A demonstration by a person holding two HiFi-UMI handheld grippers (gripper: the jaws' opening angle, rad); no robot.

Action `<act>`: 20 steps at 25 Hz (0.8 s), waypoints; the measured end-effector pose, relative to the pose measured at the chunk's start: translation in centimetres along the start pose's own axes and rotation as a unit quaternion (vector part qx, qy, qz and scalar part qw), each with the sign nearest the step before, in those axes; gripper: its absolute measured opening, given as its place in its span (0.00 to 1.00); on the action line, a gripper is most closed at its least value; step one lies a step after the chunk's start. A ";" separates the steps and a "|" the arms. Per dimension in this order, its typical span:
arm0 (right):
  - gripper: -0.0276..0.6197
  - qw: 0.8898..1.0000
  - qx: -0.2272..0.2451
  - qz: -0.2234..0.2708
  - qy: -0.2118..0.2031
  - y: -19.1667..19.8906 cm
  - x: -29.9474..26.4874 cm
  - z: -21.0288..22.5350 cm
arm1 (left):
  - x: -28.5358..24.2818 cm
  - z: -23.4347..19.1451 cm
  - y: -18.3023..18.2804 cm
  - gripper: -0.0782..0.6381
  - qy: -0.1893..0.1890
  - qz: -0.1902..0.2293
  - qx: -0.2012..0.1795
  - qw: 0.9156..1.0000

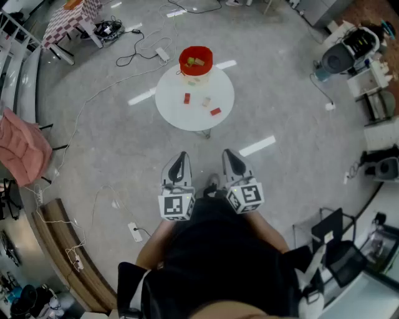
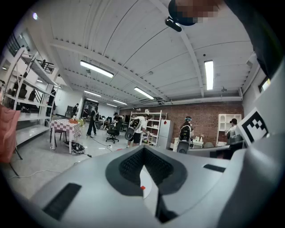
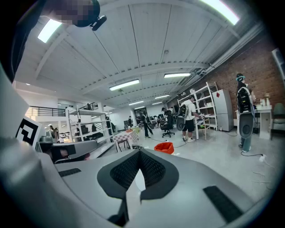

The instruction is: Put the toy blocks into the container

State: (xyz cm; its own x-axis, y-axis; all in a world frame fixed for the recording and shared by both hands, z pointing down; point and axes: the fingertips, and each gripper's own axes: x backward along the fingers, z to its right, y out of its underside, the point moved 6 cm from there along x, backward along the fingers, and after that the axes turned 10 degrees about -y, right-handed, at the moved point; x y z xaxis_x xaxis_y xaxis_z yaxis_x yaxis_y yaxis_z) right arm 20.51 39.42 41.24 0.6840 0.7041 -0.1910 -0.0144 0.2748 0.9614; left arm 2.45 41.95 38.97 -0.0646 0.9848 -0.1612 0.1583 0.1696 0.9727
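Observation:
A round white table [image 1: 181, 115] stands ahead of me on the grey floor. At its far edge sits a red container [image 1: 196, 60] with a few blocks inside. Three loose blocks lie on the table: a red one [image 1: 186, 98], a tan one [image 1: 206, 101] and another red one [image 1: 215, 111]. My left gripper [image 1: 181, 157] and right gripper [image 1: 228, 154] are held side by side close to my body, well short of the table. Both are shut and empty. The right gripper view shows the red container [image 3: 164, 147] beyond the closed jaws of the right gripper [image 3: 139, 153]. The left gripper [image 2: 143, 151] points level across the room.
Cables [image 1: 134, 47] and a power strip [image 1: 134, 232] trail over the floor. A checkered table [image 1: 72, 19] stands far left, a pink-draped chair [image 1: 22, 146] at left, a wooden bench [image 1: 68, 261] lower left, and machines [image 1: 349, 50] at right. People [image 2: 136, 129] stand far off near shelves.

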 end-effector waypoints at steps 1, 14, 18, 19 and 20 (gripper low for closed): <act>0.04 1.000 0.001 0.000 -0.001 0.0 0.0 -0.1 | 0.1 -0.1 0.1 0.11 0.000 -0.001 -0.002 1.000; 0.04 1.000 -0.010 0.004 0.010 -0.3 -1.0 -1.1 | -0.1 -2.0 0.0 0.11 0.006 -0.003 -0.002 1.000; 0.04 1.000 -0.012 0.004 0.014 -0.1 -1.8 -1.8 | -0.2 -3.7 -0.1 0.11 0.006 0.000 -0.002 1.000; 0.04 1.000 -0.012 0.003 0.016 -0.1 -2.1 -2.0 | -0.2 -4.1 -0.2 0.11 0.005 -0.002 -0.002 1.000; 0.04 1.000 -0.010 0.002 0.018 -0.1 -2.3 -2.3 | -0.1 -4.5 -0.2 0.11 0.005 -0.005 0.000 1.000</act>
State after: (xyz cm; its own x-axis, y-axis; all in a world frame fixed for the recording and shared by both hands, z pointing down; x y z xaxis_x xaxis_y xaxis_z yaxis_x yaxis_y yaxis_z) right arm 17.27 39.29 41.14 0.6574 0.7279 -0.1947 -0.0325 0.2855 0.9578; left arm -2.06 41.60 39.52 -0.0766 0.9826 -0.1693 0.1572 0.1796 0.9711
